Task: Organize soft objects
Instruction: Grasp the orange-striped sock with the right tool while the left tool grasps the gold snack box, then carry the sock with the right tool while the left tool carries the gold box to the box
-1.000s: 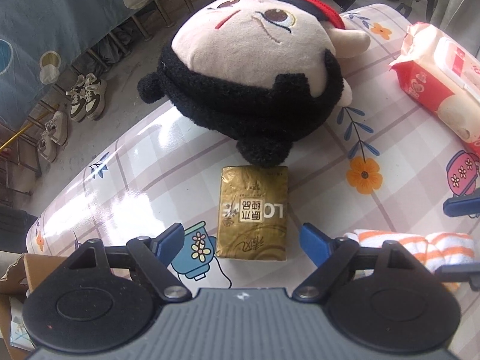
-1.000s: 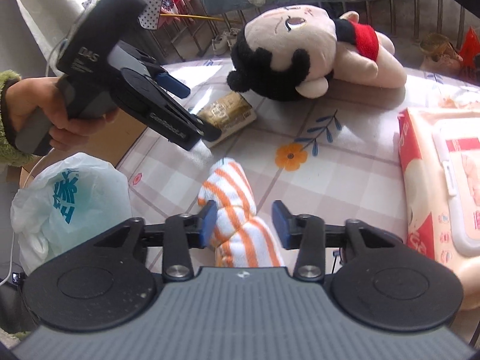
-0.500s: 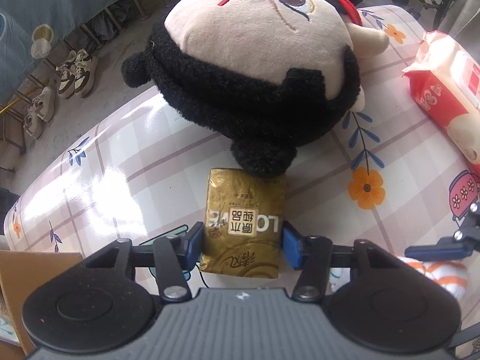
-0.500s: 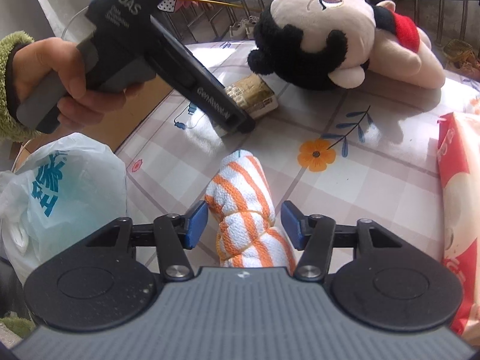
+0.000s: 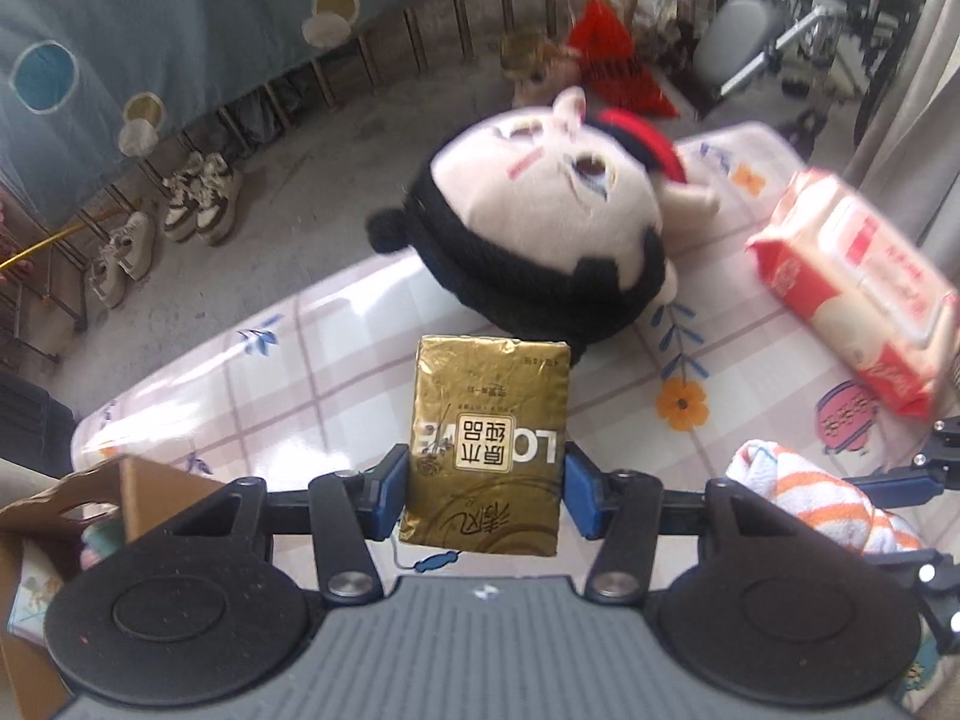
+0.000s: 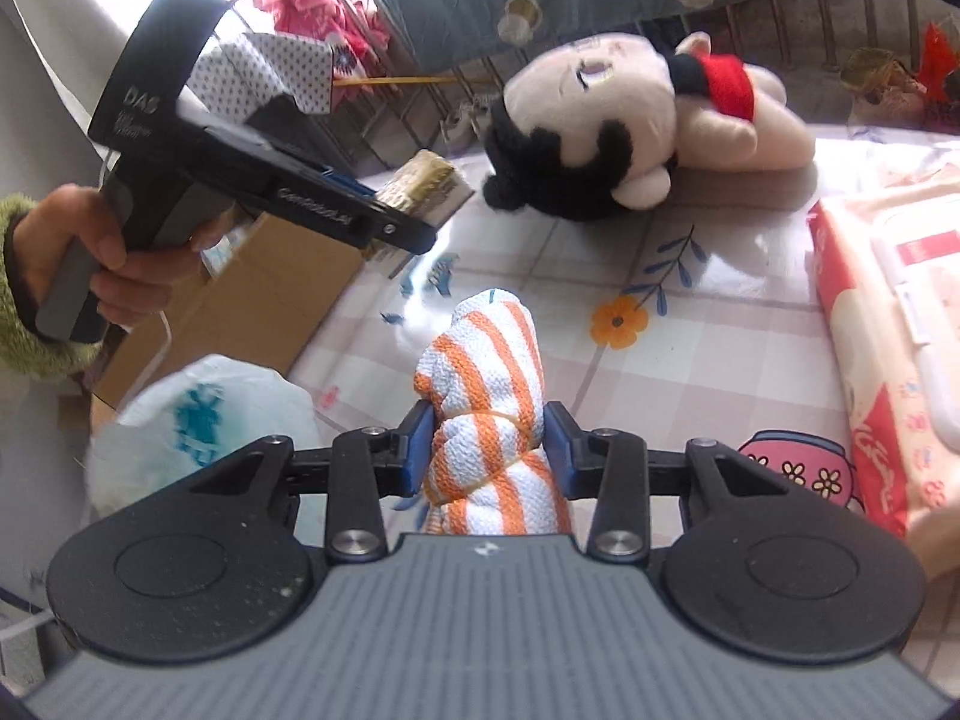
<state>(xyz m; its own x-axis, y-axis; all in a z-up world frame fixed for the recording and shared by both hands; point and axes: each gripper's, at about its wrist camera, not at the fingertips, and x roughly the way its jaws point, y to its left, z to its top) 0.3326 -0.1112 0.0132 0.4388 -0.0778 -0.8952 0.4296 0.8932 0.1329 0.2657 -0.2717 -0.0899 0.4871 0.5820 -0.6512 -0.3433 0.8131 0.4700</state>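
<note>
Gold tissue pack (image 5: 486, 444) clamped in left gripper (image 5: 483, 495), lifted; right gripper (image 6: 487, 444), jaws just closing, squeezes striped towel (image 6: 486, 396); plush doll (image 5: 540, 240) and wipes pack (image 5: 858, 294) left.

gold tissue pack (image 5: 487, 444) lifted off table, just in front of plush doll (image 5: 540, 234); doll lying on side; orange-striped rolled towel (image 6: 489, 420) near doll; red-white wipes pack (image 5: 858, 288) beside doll.

Black grippers (image 6: 486, 443) with blue fingers (image 6: 418, 447), silver screws, fuzzy green sleeve (image 6: 24, 324).

Left gripper (image 5: 486, 492) and right gripper (image 6: 487, 450) both clamped, angled downward.
</note>
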